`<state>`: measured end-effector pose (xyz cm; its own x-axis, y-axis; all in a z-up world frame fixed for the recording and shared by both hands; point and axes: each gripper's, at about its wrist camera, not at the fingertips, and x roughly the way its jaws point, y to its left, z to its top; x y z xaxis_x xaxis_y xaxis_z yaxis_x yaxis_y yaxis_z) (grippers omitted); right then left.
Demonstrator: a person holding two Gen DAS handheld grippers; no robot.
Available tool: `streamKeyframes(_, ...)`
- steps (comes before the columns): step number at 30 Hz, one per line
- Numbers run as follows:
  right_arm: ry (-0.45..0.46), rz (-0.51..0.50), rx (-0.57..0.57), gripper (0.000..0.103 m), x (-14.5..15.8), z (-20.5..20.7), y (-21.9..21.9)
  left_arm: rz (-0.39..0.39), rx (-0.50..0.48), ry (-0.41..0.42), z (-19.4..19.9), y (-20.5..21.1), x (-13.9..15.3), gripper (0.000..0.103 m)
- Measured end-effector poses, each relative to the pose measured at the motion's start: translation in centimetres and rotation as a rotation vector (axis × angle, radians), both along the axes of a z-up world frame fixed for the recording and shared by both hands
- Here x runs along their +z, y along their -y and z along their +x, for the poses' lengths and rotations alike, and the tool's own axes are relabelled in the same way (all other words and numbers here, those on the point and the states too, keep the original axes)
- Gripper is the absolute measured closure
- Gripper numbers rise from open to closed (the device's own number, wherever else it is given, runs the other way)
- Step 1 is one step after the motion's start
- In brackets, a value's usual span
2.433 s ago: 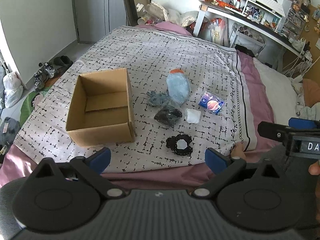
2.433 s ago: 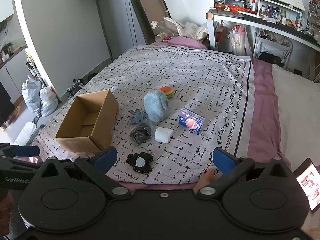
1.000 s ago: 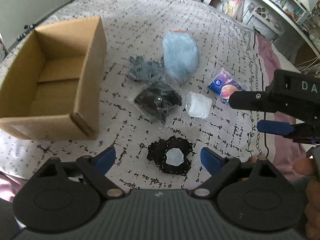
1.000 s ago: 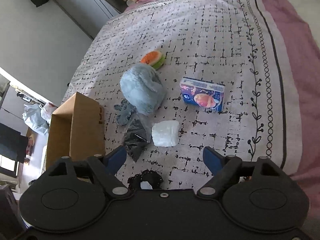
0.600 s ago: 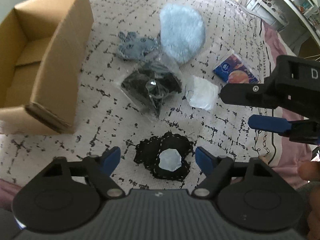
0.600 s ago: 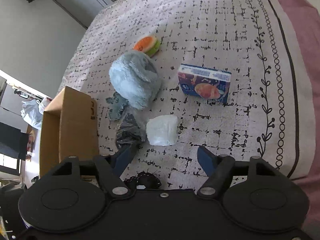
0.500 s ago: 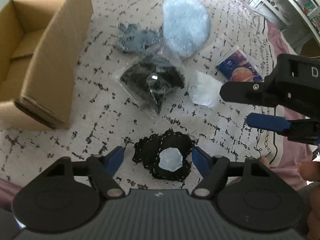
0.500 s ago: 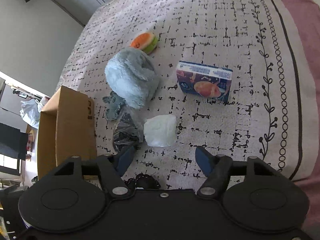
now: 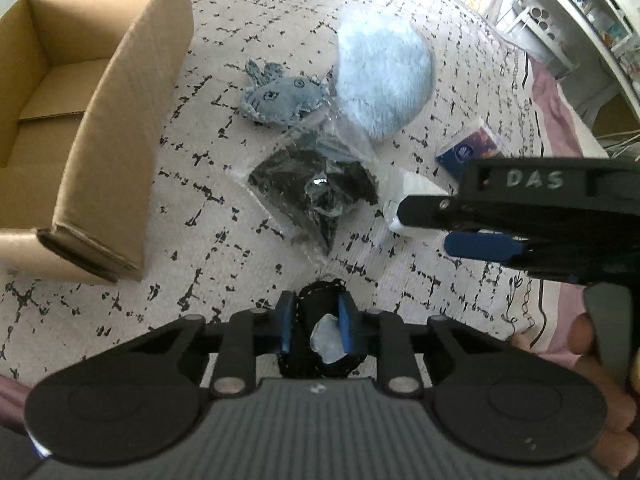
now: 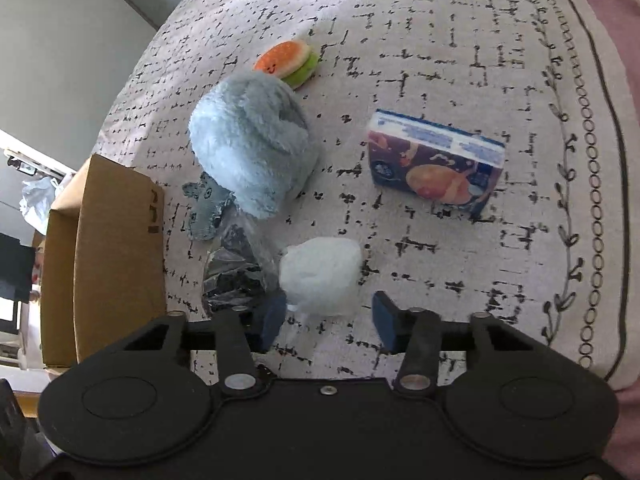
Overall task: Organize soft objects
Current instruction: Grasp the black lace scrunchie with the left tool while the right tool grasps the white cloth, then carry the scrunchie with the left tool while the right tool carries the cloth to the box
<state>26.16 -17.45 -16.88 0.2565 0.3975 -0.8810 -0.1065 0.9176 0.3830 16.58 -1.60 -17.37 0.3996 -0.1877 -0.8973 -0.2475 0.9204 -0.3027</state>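
Left wrist view: left hand-held gripper [image 9: 316, 322] clenches black lace piece [image 9: 320, 312]; right hand-held gripper [image 10: 326, 316] gapes around white pouch [image 10: 320, 276].

Both wrist views close, downward, sharing blue plush [image 9: 382, 76], box [image 10: 116, 248]

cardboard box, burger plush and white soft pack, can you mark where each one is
cardboard box [image 9: 120, 128], left wrist view, on its outer side wall.
burger plush [image 10: 286, 62], right wrist view, on its orange top bun.
white soft pack [image 10: 320, 276], right wrist view, on the middle of its wrapped top.
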Motion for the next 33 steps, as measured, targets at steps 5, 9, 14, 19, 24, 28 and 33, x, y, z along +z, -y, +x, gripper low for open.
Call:
streamKeyframes(5,0.017,-0.022,0.021,0.068,-0.1,0.1,-0.7,-0.007,0.013,0.034,-0.1,-0.6,0.7,0.082)
streamKeyframes(9,0.052,-0.024,0.008,0.069,1.0,-0.5,-0.1,-0.011,0.031,0.057,-0.5,-1.1,1.8,0.082)
streamKeyframes(14,0.09,-0.017,-0.007,0.069,2.8,-1.6,0.6,-0.006,0.036,0.106,-1.1,-1.4,4.0,0.083)
streamKeyframes(19,0.125,-0.015,-0.007,0.069,4.7,-2.6,0.6,0.002,0.042,0.143,-1.8,-2.0,5.6,0.083)
streamKeyframes(24,0.15,-0.009,0.0,0.069,6.5,-3.7,0.0,0.002,0.053,0.174,-2.7,-2.7,7.2,0.083)
streamKeyframes(28,0.181,-0.008,0.008,0.069,8.2,-4.4,-0.7,0.009,0.066,0.198,-3.2,-3.5,8.3,0.083)
streamKeyframes(33,0.215,-0.005,0.018,0.069,9.8,-5.1,-1.5,0.007,0.082,0.226,-3.6,-4.5,9.6,0.083)
